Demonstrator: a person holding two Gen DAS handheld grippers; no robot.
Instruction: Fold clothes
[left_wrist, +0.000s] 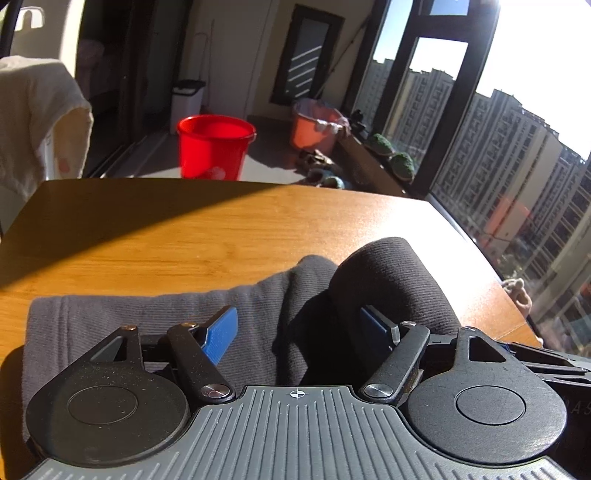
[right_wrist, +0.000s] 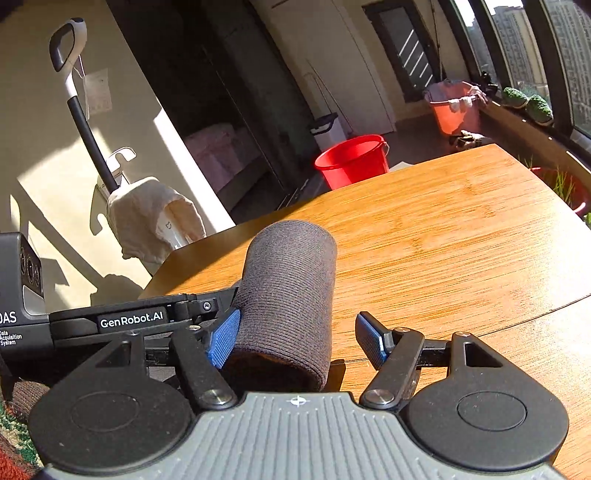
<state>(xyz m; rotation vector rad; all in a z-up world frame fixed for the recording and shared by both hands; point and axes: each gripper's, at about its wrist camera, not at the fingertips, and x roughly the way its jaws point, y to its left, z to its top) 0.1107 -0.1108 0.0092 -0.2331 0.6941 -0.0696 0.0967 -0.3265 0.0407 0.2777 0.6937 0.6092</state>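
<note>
A dark grey knitted garment (left_wrist: 155, 310) lies on the wooden table (left_wrist: 207, 229). My left gripper (left_wrist: 295, 328) stands open over it, with its blue pads (left_wrist: 221, 332) wide apart. A rolled fold of the cloth (left_wrist: 391, 280) rises up and drapes over the right finger. In the right wrist view the same grey fold (right_wrist: 291, 288) stands as a loop between the fingers of my right gripper (right_wrist: 295, 339), which is open. The fold touches the left blue pad (right_wrist: 223, 341); the right one is apart from it. The left gripper's body (right_wrist: 129, 319) sits close on the left.
Beyond the table's far edge are a red bucket (left_wrist: 214, 147), an orange basin (left_wrist: 314, 125) and a white bin (left_wrist: 186, 99). A pale cloth (right_wrist: 155, 218) hangs on an upright vacuum (right_wrist: 79, 107). Large windows run along the right side (left_wrist: 480, 147).
</note>
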